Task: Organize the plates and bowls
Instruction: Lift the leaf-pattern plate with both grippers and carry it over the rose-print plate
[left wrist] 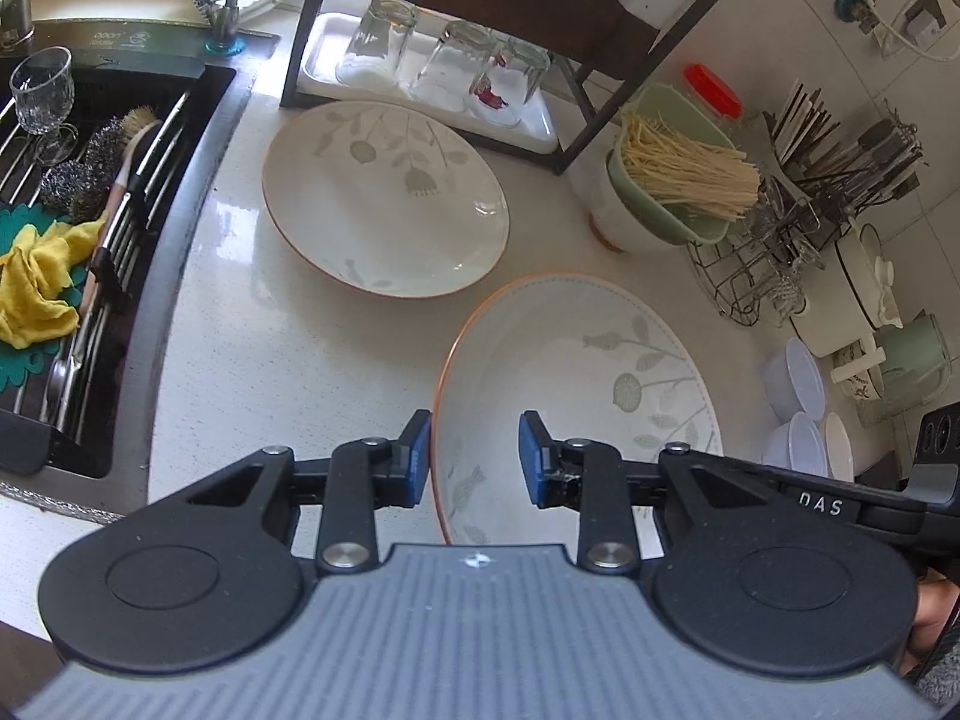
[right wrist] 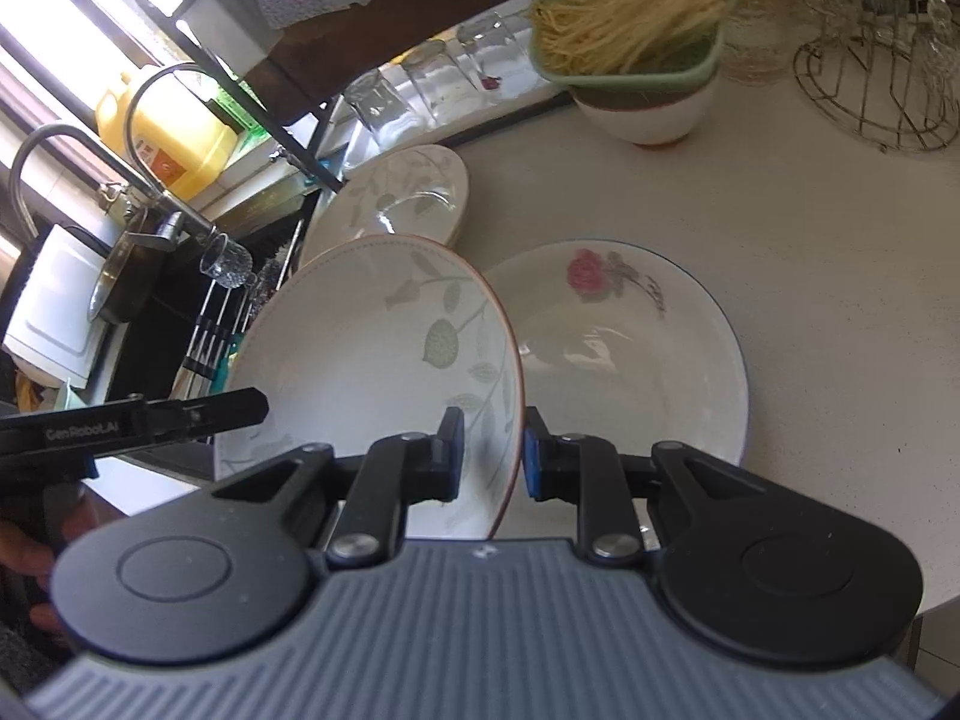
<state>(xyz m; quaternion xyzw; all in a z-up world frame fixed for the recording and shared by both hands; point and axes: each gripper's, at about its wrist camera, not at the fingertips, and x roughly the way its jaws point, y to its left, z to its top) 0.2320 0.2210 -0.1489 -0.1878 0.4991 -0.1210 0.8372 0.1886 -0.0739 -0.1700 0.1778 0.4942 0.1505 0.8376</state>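
Note:
A leaf-patterned plate with an orange rim (left wrist: 576, 384) (right wrist: 372, 360) is held tilted above the counter. My left gripper (left wrist: 475, 459) straddles its left rim with a gap at the pads, so it is open. My right gripper (right wrist: 493, 456) has its jaws on either side of the plate's right rim, close against it. A second leaf-patterned plate (left wrist: 384, 198) (right wrist: 402, 204) lies flat on the counter near the rack. A rose-patterned plate (right wrist: 630, 348) lies flat behind the held one.
The sink (left wrist: 90, 228) with a wire rack, glass, scourers and yellow cloth is at left. A dark shelf frame (left wrist: 420, 60) holds a tray of upturned glasses. A green container of noodles (left wrist: 678, 174) on a bowl, a wire basket (left wrist: 756, 264) and cups stand at right.

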